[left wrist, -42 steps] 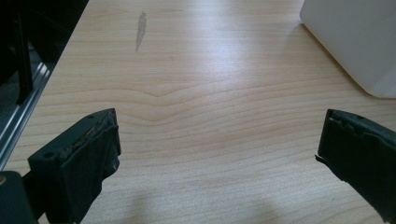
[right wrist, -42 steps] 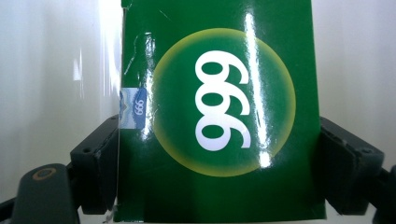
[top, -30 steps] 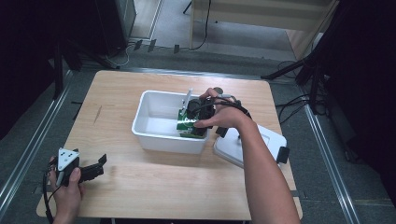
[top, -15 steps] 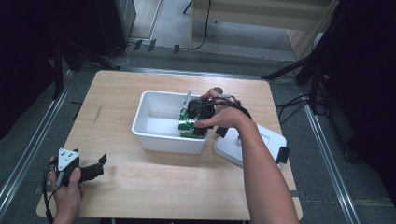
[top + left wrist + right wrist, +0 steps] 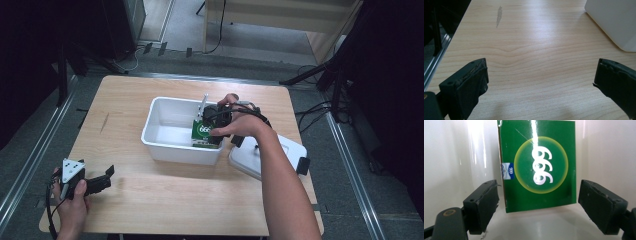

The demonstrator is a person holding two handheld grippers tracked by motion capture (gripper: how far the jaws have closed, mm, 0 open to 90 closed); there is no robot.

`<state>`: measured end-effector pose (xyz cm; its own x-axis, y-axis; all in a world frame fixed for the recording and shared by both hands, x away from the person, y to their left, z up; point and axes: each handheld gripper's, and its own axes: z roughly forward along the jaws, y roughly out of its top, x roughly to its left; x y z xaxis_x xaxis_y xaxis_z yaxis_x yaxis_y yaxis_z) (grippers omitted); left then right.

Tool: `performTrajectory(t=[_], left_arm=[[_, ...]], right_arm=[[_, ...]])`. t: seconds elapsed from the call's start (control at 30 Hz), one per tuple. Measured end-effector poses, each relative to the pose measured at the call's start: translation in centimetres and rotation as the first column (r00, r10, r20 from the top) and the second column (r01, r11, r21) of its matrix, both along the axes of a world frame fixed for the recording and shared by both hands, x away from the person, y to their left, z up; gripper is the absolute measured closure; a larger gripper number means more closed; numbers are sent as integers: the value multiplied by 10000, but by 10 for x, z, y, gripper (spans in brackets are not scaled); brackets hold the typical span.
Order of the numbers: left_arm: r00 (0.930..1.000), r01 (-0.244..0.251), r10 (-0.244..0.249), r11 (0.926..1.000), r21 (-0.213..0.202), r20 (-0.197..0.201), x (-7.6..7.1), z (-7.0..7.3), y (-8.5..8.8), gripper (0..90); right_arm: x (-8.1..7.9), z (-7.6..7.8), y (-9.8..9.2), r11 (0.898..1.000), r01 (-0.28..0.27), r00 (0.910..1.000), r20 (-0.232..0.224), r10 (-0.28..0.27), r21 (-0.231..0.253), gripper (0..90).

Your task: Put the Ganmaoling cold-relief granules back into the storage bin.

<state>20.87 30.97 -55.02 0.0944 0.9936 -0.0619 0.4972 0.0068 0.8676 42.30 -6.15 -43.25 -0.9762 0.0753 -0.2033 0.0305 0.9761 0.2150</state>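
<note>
You are working in a lab or recording studio: the pale wooden counter (image 5: pixel 165 200) stands on grey floor between metal floor rails (image 5: pixel 30 165), with black curtains (image 5: pixel 395 75) at both sides and loose cables (image 5: pixel 320 107) trailing far right.

A light wooden table (image 5: pixel 165 200) carries the things. A white plastic tub (image 5: pixel 170 150) stands on it near the middle. Just beside the tub, at the right edge, a white lid (image 5: pixel 287 150) lies flat on the wood.
</note>
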Motion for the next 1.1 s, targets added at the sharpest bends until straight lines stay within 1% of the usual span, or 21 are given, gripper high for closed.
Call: performTrajectory(t=[0.13, 0.27, 0.3, 0.33, 0.37, 0.4, 0.43, 0.5, 0.53, 0.57, 0.73, 0.83, 0.9, 0.97, 1.1], left_arm=[[10000, -17, 17, 10000, 36, -17, 0, 0, -1, 0], [10000, -22, 22, 10000, 45, -25, 0, 0, -1, 0], [10000, -24, 24, 10000, 40, -22, 0, 0, -1, 0], [10000, -25, 25, 10000, 50, -25, 0, 0, -1, 0], [10000, -17, 17, 10000, 69, -27, 0, 0, -1, 0], [10000, -19, 19, 10000, 72, -22, 0, 0, -1, 0], [10000, -16, 16, 10000, 72, -22, 0, 0, -1, 0], [10000, -15, 16, 10000, 68, -13, 0, 0, -1, 0], [10000, -10, 11, 10000, 76, -22, 0, 0, -1, 0], [10000, -9, 9, 10000, 79, -22, 0, 0, -1, 0], [10000, -8, 8, 10000, 81, -23, 0, 0, -1, 0], [10000, -13, 13, 10000, 66, -17, 0, 0, -1, 0], [10000, -15, 16, 10000, 63, -12, 0, 0, -1, 0], [10000, -17, 17, 10000, 61, -13, 0, 0, -1, 0], [10000, -21, 22, 10000, 71, -13, 0, 0, -1, 0]], right_arm=[[-1, 4, -4, 9999, 45, 10000, 28, -46, 97, 165], [-5, 12, -7, 9993, 241, 9997, -36, -240, 284, 164], [-5, 14, -7, 9991, 179, 9998, -54, -177, 385, 163], [-7, 16, -8, 9987, 271, 9996, -89, -267, 425, 162], [-7, 18, -10, 9986, 251, 9997, -91, -247, 473, 160], [-8, 20, -11, 9979, 374, 9993, -112, -369, 538, 157], [-9, 22, -12, 9972, 400, 9990, -200, -388, 635, 154], [-12, 27, -15, 9938, 704, 9966, -484, -664, 858, 141], [-12, 28, -16, 9934, 664, 9968, -514, -618, 940, 137], [-14, 30, -17, 9923, 753, 9961, -538, -703, 986, 132], [-17, 38, -25, 9872, 914, 9953, -434, -864, 1308, 128], [-19, 45, -32, 9823, 1130, 9932, -448, -1074, 1496, 123], [-20, 49, -37, 9790, 1219, 9925, -333, -1180, 1633, 106], [-22, 52, -42, 9753, 1354, 9907, -385, -1306, 1748, 77], [-26, 56, -50, 9753, 1401, 9901, -334, -1364, 1706, 49]])
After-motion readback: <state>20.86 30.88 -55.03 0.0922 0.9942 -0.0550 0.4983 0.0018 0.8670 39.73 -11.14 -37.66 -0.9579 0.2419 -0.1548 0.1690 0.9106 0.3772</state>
